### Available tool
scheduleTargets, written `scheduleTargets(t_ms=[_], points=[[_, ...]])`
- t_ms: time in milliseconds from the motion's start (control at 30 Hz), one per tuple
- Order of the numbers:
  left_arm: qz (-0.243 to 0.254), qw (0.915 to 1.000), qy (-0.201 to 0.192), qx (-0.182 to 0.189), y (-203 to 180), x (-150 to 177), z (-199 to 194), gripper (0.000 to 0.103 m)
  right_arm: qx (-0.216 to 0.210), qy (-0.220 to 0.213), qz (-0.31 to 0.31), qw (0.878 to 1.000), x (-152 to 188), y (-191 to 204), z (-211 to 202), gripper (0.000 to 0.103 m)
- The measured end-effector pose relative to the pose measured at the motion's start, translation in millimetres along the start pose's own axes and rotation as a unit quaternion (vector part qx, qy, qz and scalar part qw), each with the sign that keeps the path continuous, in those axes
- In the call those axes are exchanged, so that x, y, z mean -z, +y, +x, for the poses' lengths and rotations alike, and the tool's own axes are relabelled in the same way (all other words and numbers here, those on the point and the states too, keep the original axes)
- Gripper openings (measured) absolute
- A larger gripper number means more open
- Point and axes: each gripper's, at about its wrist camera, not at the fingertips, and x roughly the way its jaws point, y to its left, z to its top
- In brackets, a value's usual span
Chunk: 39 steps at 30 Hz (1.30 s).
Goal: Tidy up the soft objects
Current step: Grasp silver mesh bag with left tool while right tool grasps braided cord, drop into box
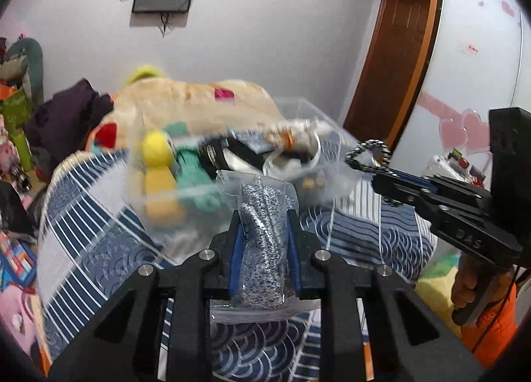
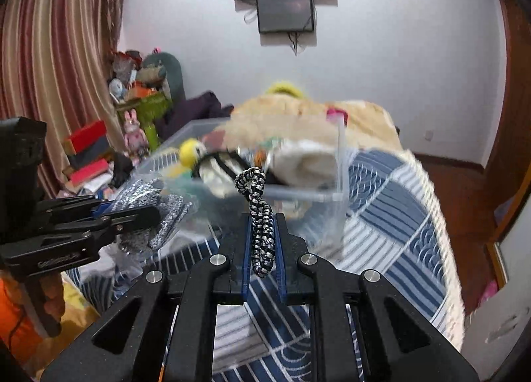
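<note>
Currently, the left gripper (image 1: 265, 232) is clamping a silver mesh item in a clear bag (image 1: 264, 242); its jaws are closed against the bag's sides. The right gripper (image 2: 264, 242) is clamping a black-and-white braided cord (image 2: 260, 216), its jaws nearly shut on it, and the cord's loop is standing up past the fingertips. Both grippers are hovering above the bed (image 2: 391, 202), whose cover is showing a blue-and-white wave and stripe pattern. A clear bin (image 2: 338, 196) is sitting on the bed just beyond both grippers, holding a yellow plush (image 1: 156, 146), a green plush (image 1: 194, 176), a white towel (image 2: 305, 159) and other blurred items. Raised lettering on the right gripper's body is reading "DAS" in the left view; the remaining characters are not legible. A wall screen (image 2: 285, 13) is hanging behind the bed.
</note>
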Motion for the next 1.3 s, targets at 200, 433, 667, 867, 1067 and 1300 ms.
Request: scheduleTargets(t_ms=[200, 433, 667, 867, 1067, 1300], points=[[-0.007, 0.9989, -0.042, -0.022, 14, -33, -9, 0.023, 0.006, -0.039, -0.007, 0.999, -30, 7, 0, 0.011], [-0.019, 0.9974, -0.048, -0.050, 32, -50, 6, 0.023, 0.001, -0.026, -0.009, 1.000, -44, 18, 34, 0.011], [-0.020, 0.9973, -0.025, -0.067, 44, -50, 38, 0.023, -0.009, 0.013, -0.007, 1.000, -44, 23, 70, 0.011], [-0.008, 0.9967, -0.006, -0.080, 45, -49, 60, 0.024, -0.013, 0.043, -0.011, 0.999, -36, 27, 87, 0.012], [-0.007, 0.9967, 0.011, -0.080, 46, -44, 67, 0.031, -0.008, 0.051, -0.018, 0.999, -29, 25, 84, 0.023], [-0.019, 0.9971, 0.017, -0.072, 46, -35, 54, 0.047, -0.011, 0.044, -0.018, 0.999, -29, 26, 69, 0.045]])
